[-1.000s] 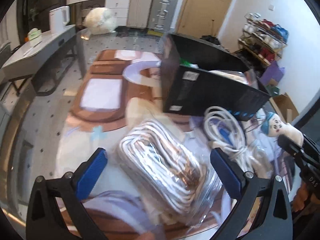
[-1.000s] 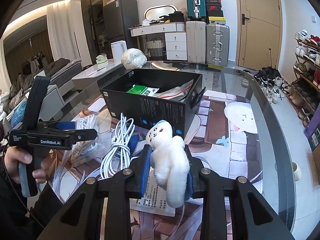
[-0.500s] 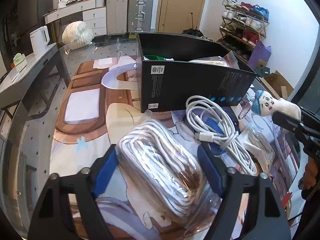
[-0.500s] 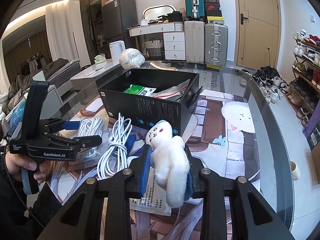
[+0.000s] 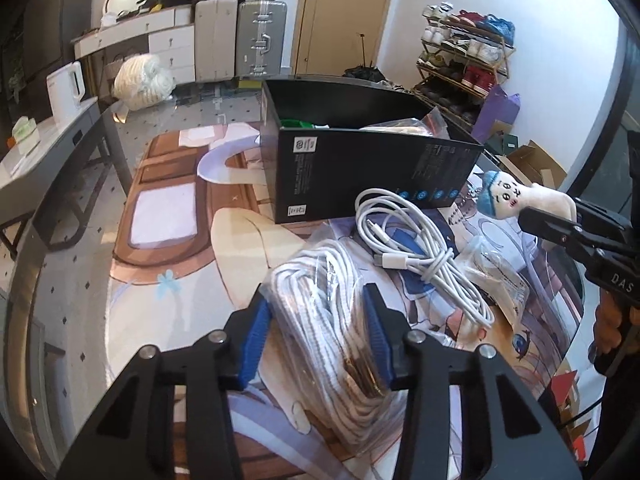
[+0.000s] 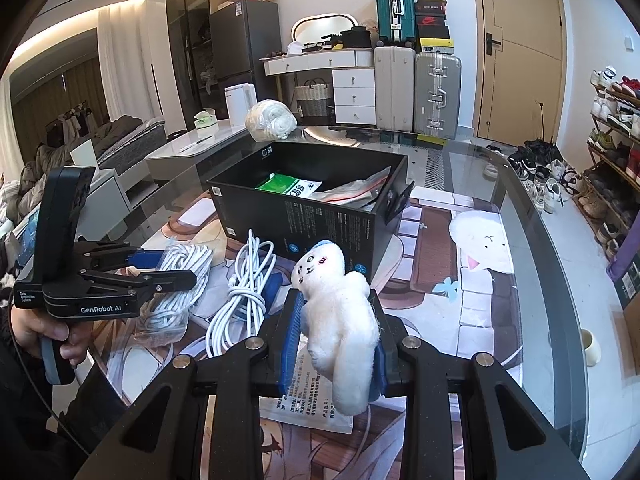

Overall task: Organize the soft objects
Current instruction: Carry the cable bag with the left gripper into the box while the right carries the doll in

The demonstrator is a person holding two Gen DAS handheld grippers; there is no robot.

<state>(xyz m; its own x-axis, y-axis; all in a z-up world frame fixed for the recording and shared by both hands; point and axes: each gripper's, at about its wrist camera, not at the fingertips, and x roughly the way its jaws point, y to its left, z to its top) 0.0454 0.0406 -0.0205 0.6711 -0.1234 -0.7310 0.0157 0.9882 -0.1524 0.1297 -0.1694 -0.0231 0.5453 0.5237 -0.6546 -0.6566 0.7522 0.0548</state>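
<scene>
Daylit and bright, both fisheye views bend hard toward black corners. A ceiling light strip (image 6: 80,20) glows at ten o'clock, and the glass table (image 6: 532,240) carries pale glare at two o'clock. Focus is sharp throughout.

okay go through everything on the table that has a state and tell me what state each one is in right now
Left gripper: shut on the bagged rope.
Bagged rope: coiled, in clear plastic, on the table.
Right gripper: shut on the plush doll.
Plush doll: held upright, above the table.
Black box: open, packets inside.
White cable: bundled, loose on the table.
</scene>
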